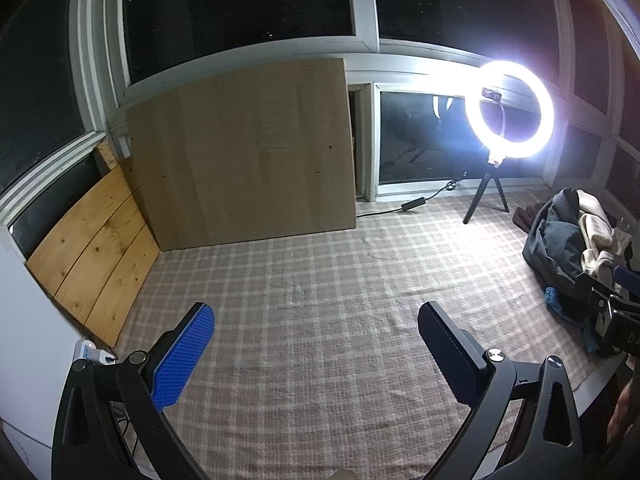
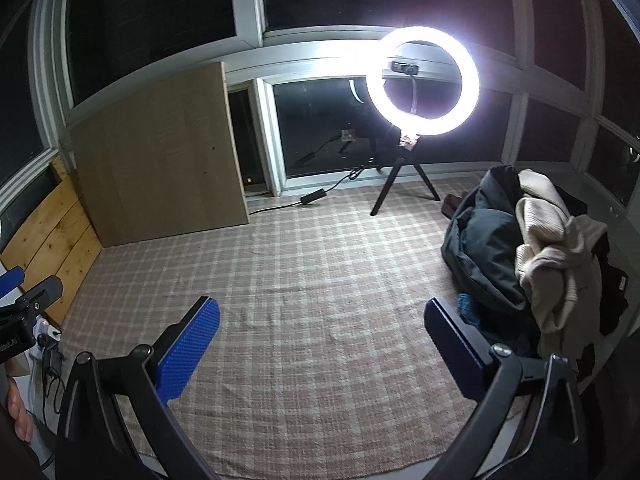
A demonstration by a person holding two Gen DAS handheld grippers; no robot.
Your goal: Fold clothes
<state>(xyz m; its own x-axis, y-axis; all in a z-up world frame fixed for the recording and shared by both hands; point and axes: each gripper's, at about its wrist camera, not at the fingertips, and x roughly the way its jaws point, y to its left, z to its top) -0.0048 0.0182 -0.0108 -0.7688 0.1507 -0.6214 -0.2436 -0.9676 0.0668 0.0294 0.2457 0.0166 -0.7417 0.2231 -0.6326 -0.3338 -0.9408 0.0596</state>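
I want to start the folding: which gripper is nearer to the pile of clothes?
Right. The right gripper is open just beside the pile of clothes; the left gripper, also open, is farther away, with the pile at its far right.

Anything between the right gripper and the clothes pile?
Nothing visible. The right gripper is open above bare checked cloth, and the clothes pile lies just right of its right finger, with only cloth between. The ring light stands farther back, clear of that path.
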